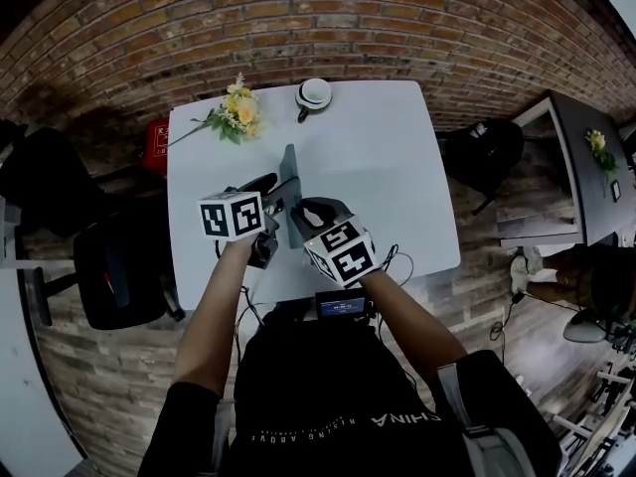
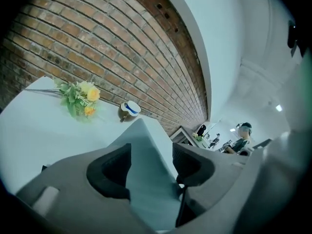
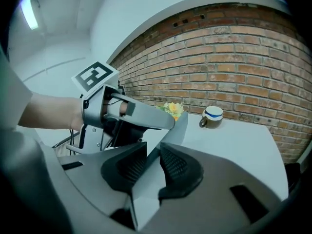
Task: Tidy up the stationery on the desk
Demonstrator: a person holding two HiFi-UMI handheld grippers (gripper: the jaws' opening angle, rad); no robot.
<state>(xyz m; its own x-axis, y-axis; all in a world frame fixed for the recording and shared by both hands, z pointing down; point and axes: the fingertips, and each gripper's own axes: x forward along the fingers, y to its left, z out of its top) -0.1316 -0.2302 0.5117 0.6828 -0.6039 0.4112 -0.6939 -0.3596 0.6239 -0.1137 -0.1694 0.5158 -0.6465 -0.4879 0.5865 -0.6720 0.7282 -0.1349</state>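
Grey folder up on edge, only one tong actually gripping it

Around the middle of the head view, the grey folder (image 1: 289,175) stands on its edge over the white table (image 1: 388,137), between both tools. The right gripper (image 3: 153,162) is clamped on its thin edge. The left gripper (image 2: 150,162) has its jaws spread wide, with the folder sitting in the gap and the pads not squeezing it. Yellow flowers (image 1: 237,110) lie at the table's upper left, and a blue-striped mug (image 1: 314,93) sits at its top edge by the brick wall (image 1: 397,28).
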